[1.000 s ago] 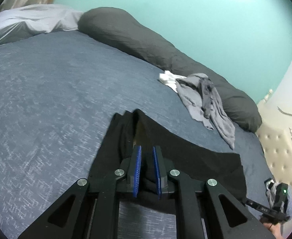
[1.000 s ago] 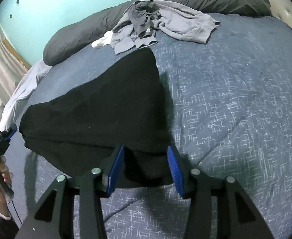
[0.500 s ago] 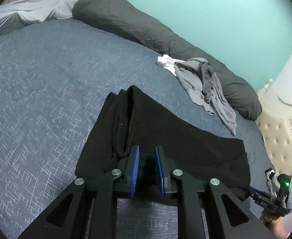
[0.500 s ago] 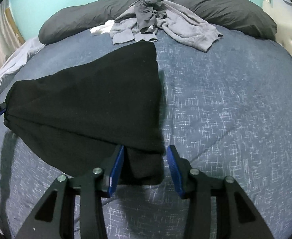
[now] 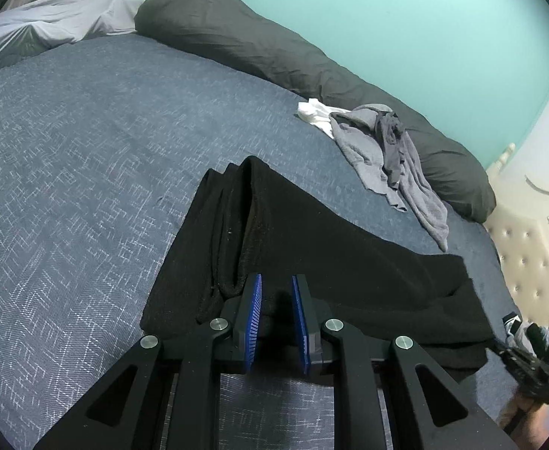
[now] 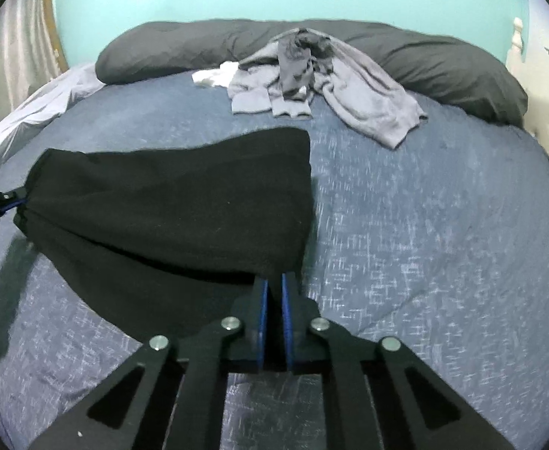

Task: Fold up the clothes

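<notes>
- Black garment [image 6: 184, 210] is stretched between my two tools above the blue bedspread [image 6: 443, 225], its near edges lifted and its far corner toward the pillow end of the bed.
- My right tool [image 6: 273, 322] has its blue pads drawn narrow and pinching one near corner of the cloth.
- My left tool [image 5: 276, 322] has a small gap between its pads, with a bunched edge of the cloth sitting between them; in the right wrist view it is clamped on the garment's other corner at the left edge.
- In the left wrist view the garment [image 5: 312, 247] shows several stacked layers along its left side.
- Grey clothes [image 6: 323, 82] and a white item [image 6: 214, 75] lie heaped at the far edge of the bed, against the long dark pillow [image 6: 443, 60].
</notes>
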`<state>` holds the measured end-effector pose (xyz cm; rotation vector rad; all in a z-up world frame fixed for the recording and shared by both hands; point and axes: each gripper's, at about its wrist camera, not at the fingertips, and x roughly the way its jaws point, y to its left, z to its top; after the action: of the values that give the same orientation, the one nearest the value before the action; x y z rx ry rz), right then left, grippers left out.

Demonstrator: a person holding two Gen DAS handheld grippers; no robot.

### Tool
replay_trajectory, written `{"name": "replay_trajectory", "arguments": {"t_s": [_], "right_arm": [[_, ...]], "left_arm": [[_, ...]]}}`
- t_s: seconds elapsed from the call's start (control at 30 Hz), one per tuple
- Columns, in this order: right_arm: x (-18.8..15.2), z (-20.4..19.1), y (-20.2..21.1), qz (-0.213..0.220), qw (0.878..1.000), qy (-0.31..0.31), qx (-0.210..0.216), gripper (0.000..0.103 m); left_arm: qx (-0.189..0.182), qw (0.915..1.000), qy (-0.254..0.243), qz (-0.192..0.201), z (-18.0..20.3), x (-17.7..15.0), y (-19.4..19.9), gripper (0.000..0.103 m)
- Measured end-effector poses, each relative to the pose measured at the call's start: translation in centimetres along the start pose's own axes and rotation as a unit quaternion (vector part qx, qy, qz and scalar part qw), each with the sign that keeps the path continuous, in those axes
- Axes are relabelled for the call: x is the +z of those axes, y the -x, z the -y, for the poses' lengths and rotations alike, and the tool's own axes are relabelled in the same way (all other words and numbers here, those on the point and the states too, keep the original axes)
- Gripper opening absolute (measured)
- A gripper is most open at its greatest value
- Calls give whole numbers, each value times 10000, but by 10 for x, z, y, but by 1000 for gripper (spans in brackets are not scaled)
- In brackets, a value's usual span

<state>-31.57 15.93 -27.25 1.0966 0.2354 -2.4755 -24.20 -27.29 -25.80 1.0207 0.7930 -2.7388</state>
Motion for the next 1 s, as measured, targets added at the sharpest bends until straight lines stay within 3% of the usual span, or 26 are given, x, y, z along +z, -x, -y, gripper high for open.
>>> {"name": "replay_trajectory", "arguments": {"t_s": [0.17,0.47,0.6,0.73,0.83,1.0], "right_arm": [[-6,-7,15,-62,9994,338,107,5],[-19,8,0,-425,9974,-36,589,5],[-21,17,-5,-544,9953,-210,772,8],[-5,32,-2,-494,9948,-355,811,12],[6,44,0,-457,9943,-464,840,19],[25,63,3,-395,9932,-644,888,24]], "left_arm": [[5,10000,-19,-26,0,-1,0,18],[25,10000,-17,12,2,0,2,19],[-23,9999,-58,138,13,3,10,29],[-306,9993,-103,170,36,2,16,30],[-784,9969,14,-28,62,-9,10,30],[-1178,9915,-356,-433,115,-37,-5,30]]}}
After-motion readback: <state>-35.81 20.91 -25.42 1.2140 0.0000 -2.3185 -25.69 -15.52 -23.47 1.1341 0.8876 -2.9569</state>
